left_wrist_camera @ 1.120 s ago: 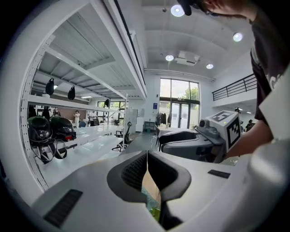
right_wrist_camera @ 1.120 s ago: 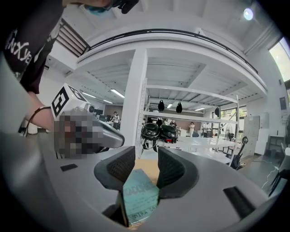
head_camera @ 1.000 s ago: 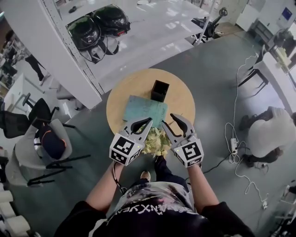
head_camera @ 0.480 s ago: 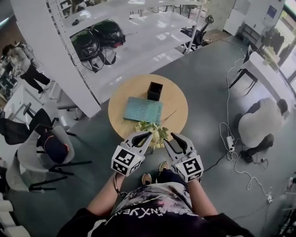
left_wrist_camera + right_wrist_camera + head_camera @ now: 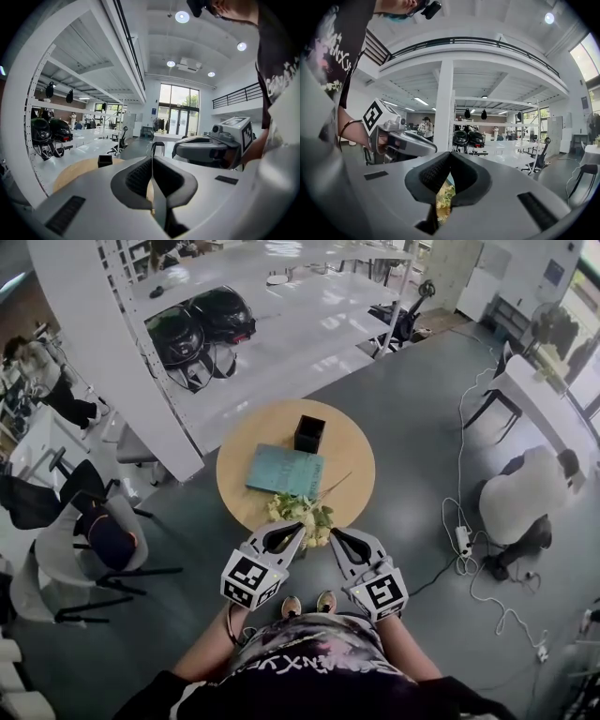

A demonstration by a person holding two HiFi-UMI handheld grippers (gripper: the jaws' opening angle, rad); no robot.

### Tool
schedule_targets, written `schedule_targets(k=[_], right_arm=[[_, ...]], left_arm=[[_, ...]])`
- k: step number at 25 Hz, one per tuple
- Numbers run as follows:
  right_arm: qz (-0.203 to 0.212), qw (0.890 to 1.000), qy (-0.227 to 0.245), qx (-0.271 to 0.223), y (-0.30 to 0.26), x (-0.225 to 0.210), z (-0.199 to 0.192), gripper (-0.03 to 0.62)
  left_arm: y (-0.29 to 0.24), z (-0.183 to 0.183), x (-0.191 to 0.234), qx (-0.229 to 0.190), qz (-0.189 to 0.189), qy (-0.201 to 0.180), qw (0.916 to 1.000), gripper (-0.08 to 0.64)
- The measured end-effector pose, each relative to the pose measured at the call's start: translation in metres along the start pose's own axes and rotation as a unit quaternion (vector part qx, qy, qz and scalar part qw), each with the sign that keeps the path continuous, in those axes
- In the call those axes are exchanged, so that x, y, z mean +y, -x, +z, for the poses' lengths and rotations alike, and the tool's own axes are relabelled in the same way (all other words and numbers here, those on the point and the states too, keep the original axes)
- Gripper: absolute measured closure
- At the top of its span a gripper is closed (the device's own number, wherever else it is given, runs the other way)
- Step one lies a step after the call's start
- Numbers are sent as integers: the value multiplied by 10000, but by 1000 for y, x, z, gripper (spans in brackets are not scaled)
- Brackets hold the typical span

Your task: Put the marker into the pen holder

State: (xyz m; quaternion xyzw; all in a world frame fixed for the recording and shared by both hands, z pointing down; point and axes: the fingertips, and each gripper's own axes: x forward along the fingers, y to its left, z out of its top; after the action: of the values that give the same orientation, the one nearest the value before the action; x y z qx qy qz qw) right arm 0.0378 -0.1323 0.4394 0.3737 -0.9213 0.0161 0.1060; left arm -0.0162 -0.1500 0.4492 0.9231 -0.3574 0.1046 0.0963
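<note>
While both have backed off the table [image 5: 349, 454] | left gripper [image 5: 300, 528] fingers together, empty | right gripper [image 5: 334, 534] fingers just closed, empty

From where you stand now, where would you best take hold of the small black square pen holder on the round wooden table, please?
Probably one wall at the open top of the black square pen holder, coming from above: it stands upright, mouth up, and its flat straight walls suit a two-jaw pinch.
</note>
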Motion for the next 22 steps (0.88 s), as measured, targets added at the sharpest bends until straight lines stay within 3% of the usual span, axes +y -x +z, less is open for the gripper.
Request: schedule_targets(k=[8, 12, 15, 22], right_arm=[[145, 9995, 190, -208, -3, -19, 5, 591], [325, 9991, 274, 19, -6, -20, 7, 591], [337, 9986, 330, -235, -12, -26, 11, 591], [443, 9986, 285, 9, -11, -33, 3, 591]], left_arm=[[-19, -9, -4, 186, 56, 35, 9998, 534], [-28, -5, -4, 160, 48, -17, 9999, 534], [-33, 2, 1, 124, 64, -30, 9999, 534], [-40, 3, 7, 116, 173, -15, 9998, 534]])
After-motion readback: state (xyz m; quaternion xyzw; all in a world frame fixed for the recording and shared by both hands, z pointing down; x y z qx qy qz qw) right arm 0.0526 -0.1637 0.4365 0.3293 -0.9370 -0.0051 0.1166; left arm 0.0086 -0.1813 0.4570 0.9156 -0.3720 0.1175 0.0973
